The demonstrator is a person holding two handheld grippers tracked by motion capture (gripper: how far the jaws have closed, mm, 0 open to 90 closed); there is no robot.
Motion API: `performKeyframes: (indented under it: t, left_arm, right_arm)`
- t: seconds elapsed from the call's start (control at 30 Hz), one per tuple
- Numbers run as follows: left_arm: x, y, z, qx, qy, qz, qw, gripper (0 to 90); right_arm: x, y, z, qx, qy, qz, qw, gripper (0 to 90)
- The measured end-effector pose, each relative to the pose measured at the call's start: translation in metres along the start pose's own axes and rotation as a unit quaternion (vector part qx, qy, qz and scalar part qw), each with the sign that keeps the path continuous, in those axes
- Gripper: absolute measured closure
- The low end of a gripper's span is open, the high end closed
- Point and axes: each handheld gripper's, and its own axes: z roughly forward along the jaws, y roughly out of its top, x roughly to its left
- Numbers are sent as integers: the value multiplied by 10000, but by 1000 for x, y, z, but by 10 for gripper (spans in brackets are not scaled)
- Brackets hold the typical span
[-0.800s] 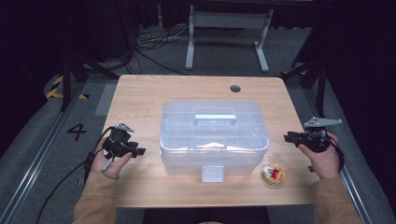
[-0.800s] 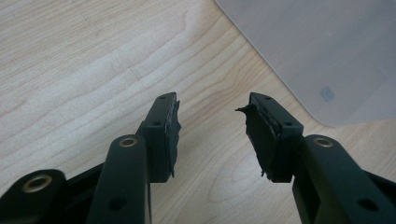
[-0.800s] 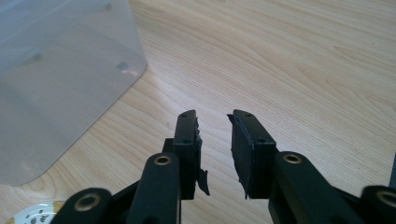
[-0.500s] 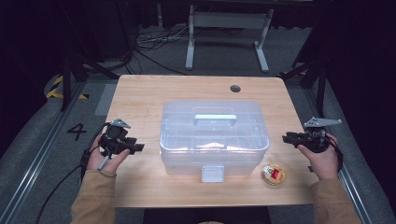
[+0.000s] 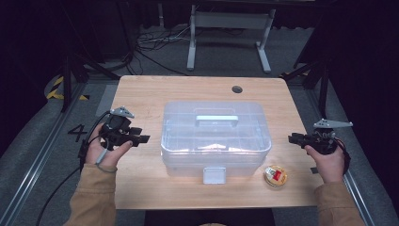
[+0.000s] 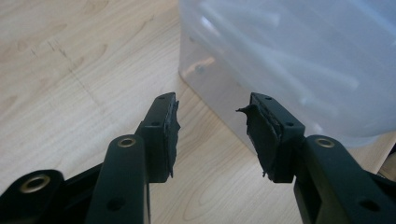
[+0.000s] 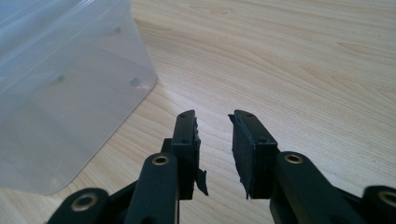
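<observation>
A big clear plastic box [image 5: 216, 136] with its lid on sits in the middle of the wooden counter [image 5: 146, 94], right between the two hands. The left hand-held gripper [image 5: 141, 139] points at the box's left side with its jaws wide and nothing in them, and the right hand-held gripper [image 5: 292, 138] points at the box's right side with a smaller gap, also holding nothing. A little round yellow thing [image 5: 275, 176] lies near the box's front right corner, close to the right hand [image 5: 325, 160].
</observation>
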Motion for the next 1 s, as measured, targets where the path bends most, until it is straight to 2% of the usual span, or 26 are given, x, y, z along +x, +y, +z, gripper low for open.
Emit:
performKeyframes:
  t: [0.03,0.1,0.23,0.57,0.83,0.9,1.0]
  left_arm:
    - [-5,8,-3,-14,-74,115,9999,534]
    - [-8,12,-5,-14,-89,149,9998,534]
    - [-20,25,-11,-69,-171,351,9992,532]
    - [-37,52,-18,-91,-319,676,9972,532]
    - [-52,71,-17,-111,-522,1000,9936,530]
    - [-55,73,-16,-114,-561,1025,9931,529]
    - [-63,79,-10,-104,-708,1153,9908,530]
  right_arm:
    - [0,0,1,35,4,1,10000,703]
    - [0,0,1,45,10,9,10000,699]
    - [0,-2,2,82,17,24,10000,675]
    - [3,-9,2,131,16,31,9999,662]
    - [4,-13,3,199,29,37,9998,653]
    - [4,-13,3,203,32,40,9998,651]
    - [4,-15,3,206,37,41,9998,646]
